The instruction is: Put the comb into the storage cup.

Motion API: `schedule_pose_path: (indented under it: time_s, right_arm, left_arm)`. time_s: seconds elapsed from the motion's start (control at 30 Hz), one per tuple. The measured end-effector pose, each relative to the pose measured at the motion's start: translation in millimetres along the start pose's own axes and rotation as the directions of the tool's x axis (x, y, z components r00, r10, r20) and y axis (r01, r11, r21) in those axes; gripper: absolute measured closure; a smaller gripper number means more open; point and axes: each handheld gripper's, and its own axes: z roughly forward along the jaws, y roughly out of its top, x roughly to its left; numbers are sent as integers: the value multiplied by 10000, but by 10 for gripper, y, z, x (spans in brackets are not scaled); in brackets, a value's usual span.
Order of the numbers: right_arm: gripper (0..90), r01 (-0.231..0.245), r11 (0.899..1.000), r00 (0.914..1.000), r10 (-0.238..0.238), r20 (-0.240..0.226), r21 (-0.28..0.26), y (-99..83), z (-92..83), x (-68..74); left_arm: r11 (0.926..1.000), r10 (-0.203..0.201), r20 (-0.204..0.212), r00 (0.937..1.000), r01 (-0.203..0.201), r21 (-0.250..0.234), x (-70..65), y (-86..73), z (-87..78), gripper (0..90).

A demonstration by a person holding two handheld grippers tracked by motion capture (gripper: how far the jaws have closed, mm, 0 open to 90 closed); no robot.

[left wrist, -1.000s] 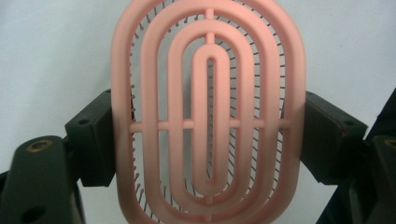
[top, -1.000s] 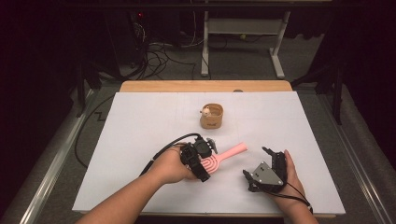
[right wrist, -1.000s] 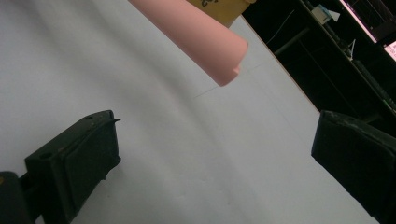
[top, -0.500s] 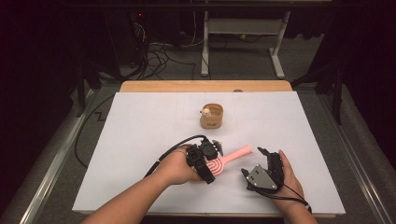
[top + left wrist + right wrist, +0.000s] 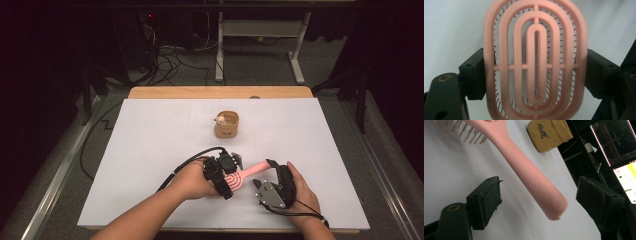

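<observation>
- One pink hairbrush (image 5: 243,176) is sitting at the near middle of the white table (image 5: 150,150), its long axis running from its slotted oval head at the near left up and away to the handle tip at the far right.
- Clamping that head by its two long edges, the left gripper (image 5: 535,65) is holding the brush with bristles facing down toward the table.
- Pointing out between the right gripper's (image 5: 536,195) pads, the handle (image 5: 531,177) is lying in the gap with daylight on both sides; those jaws have just been closing but are not pressing on it yet.
- Being right at the handle's free end, the right gripper (image 5: 272,175) is the nearer one for taking it, in my judgement.
- Standing well beyond both hands, a small tan pouch (image 5: 226,124) is waiting toward the table's far middle.
</observation>
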Motion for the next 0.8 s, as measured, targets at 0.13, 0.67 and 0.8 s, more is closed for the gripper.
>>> schedule_pose_path:
  time_s: [0.13, 0.67, 0.8]
  right_arm:
    - [233, 271, 9996, 9996, -272, -60, -106, 39, 24, 38]
    - [410, 1346, 9901, 9905, -1355, -220, -404, 187, 33, 195]
    - [444, 1911, 9810, 9807, -1922, -352, -330, 217, 27, 218]
  left_arm:
    - [9999, 99, 24, 9999, -99, 104, -17, 10, 6, 202]
    - [9998, 169, 56, 9998, -170, 94, -42, 68, -16, 202]
    - [9998, 197, 50, 9998, -197, 79, -48, 74, -15, 202]
